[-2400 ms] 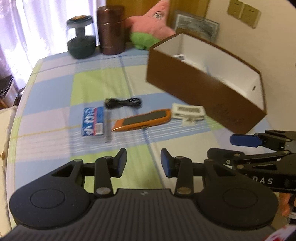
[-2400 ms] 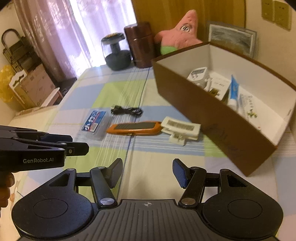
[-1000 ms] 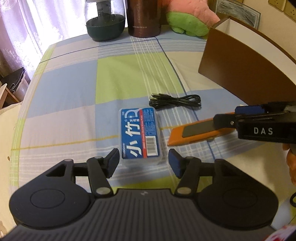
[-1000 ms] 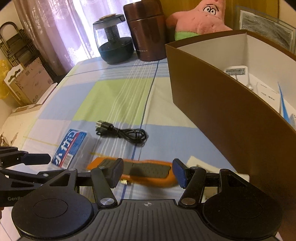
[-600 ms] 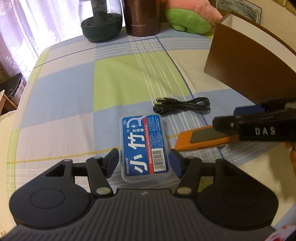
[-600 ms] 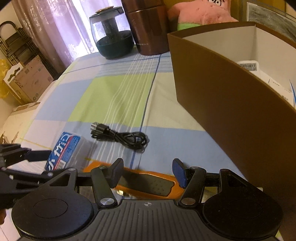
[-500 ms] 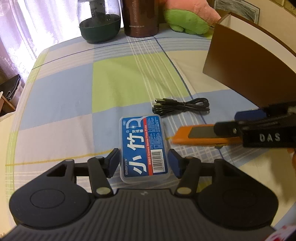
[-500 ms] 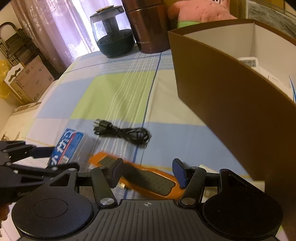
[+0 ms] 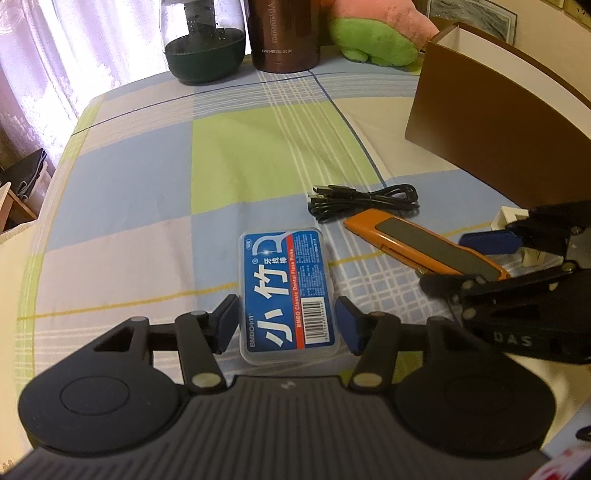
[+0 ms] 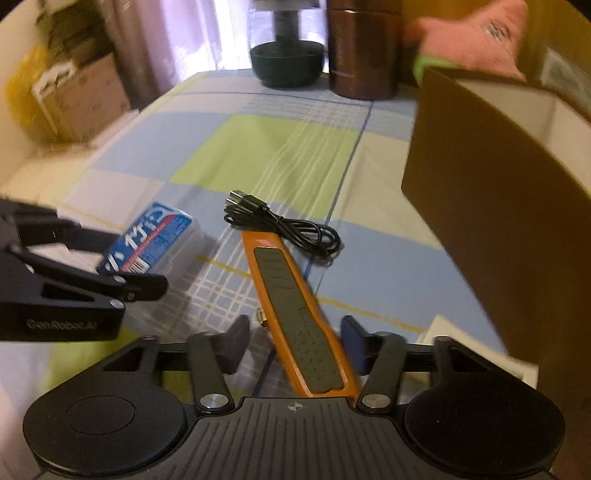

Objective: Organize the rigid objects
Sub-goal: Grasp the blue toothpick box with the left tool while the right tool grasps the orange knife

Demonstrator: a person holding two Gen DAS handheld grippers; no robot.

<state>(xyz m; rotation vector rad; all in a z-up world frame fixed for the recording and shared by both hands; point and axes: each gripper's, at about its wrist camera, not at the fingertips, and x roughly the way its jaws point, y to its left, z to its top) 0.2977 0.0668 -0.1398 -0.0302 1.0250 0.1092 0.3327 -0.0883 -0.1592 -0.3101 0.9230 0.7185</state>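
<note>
A clear floss-pick box with a blue label [image 9: 288,291] lies on the checked cloth between the open fingers of my left gripper [image 9: 287,323]; it also shows in the right wrist view [image 10: 155,240]. An orange and grey utility knife [image 10: 295,317] lies at an angle between the open fingers of my right gripper [image 10: 295,343], its handle end between the pads. The knife [image 9: 421,247] and the right gripper [image 9: 517,266] show at the right of the left wrist view. The left gripper [image 10: 110,269] shows at the left of the right wrist view.
A coiled black USB cable [image 9: 362,201] lies just beyond the knife. A brown cardboard box [image 10: 498,206] stands at the right. A white object [image 10: 476,343] lies by its near corner. A dark humidifier [image 9: 203,48], a brown flask [image 9: 284,37] and a pink plush [image 9: 373,33] stand at the back.
Both grippers have moved forward and down. The floss box now sits between the left fingers. The right gripper has turned, so the knife runs lengthwise between its fingers.
</note>
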